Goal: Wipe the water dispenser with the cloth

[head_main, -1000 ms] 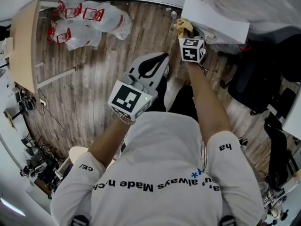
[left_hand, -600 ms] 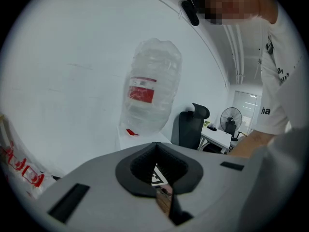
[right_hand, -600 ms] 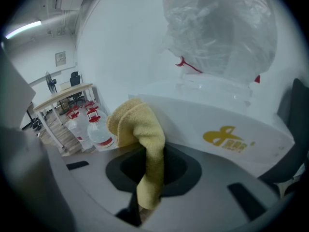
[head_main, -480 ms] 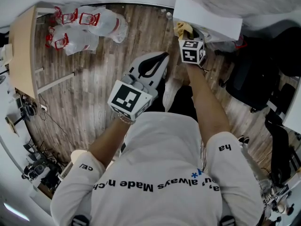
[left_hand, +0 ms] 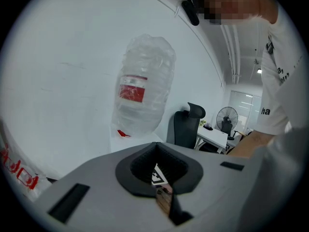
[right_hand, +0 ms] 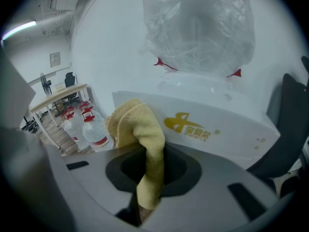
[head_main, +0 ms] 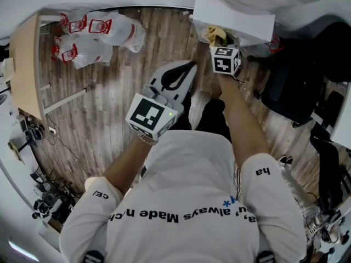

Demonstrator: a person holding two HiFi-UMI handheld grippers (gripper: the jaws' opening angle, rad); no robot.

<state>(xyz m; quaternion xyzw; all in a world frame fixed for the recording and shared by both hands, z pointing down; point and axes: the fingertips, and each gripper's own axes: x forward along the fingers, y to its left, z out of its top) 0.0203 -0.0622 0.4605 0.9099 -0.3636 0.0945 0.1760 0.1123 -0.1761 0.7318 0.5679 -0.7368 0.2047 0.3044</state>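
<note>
The white water dispenser (head_main: 233, 16) stands at the top of the head view, with a clear bottle (right_hand: 198, 28) upside down on it. My right gripper (head_main: 222, 41) is shut on a yellow cloth (head_main: 214, 35) held against the dispenser's front top edge. In the right gripper view the cloth (right_hand: 139, 129) bunches over the jaws, next to the yellow logo on the dispenser (right_hand: 227, 122). My left gripper (head_main: 176, 76) hangs shut and empty over the floor, left of the dispenser and apart from it. The left gripper view shows the bottle (left_hand: 144, 93) beyond its gripper (left_hand: 158, 180).
Full water bottles in plastic bags (head_main: 101, 29) lie on the wooden floor at the upper left, also seen as bottles (right_hand: 86, 128) in the right gripper view. A wooden desk (head_main: 24, 59) stands at far left. A black office chair (head_main: 290, 86) is right of the dispenser.
The head view has shifted a little, so the dispenser sits slightly further left. The right gripper keeps the cloth at the dispenser's front edge. The left gripper has not moved.
</note>
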